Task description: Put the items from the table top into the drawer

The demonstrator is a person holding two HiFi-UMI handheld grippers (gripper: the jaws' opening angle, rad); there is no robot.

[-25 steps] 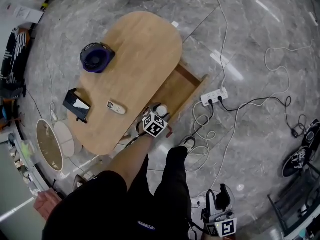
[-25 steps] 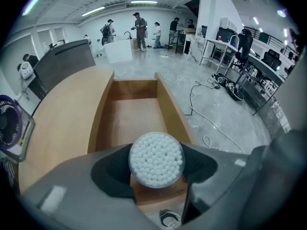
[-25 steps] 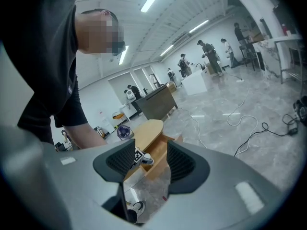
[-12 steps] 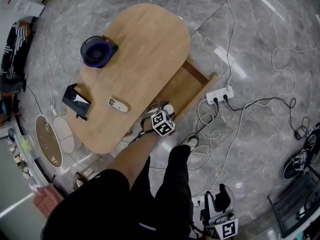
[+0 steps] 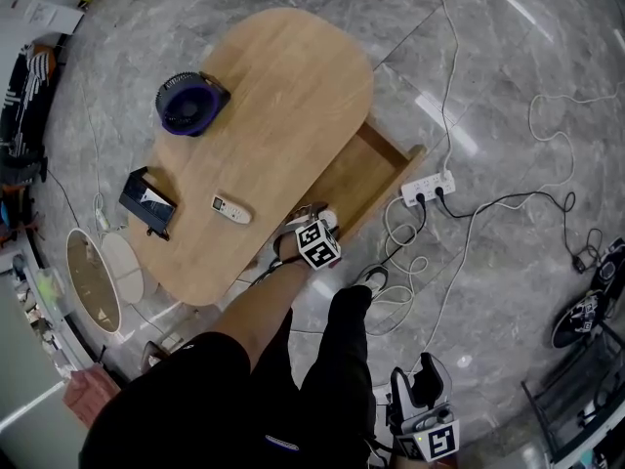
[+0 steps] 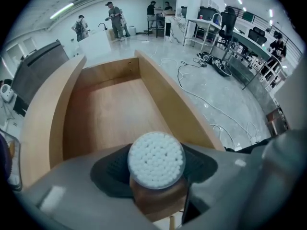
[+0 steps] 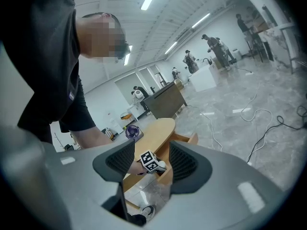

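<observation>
Left gripper (image 6: pixel 156 169) clamped on brush (image 6: pixel 155 158), bristles facing its camera, pointed steeply down over open drawer (image 6: pixel 103 114) for dropping the brush inside; right gripper (image 7: pixel 151 161), jaws apart and empty, held well clear of table (image 5: pixel 283 96).

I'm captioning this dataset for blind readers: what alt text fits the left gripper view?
The left claw grips a round white-bristled brush with a wooden body, above an open wooden drawer. Beyond it, a grey floor with cables and distant people standing.
</observation>
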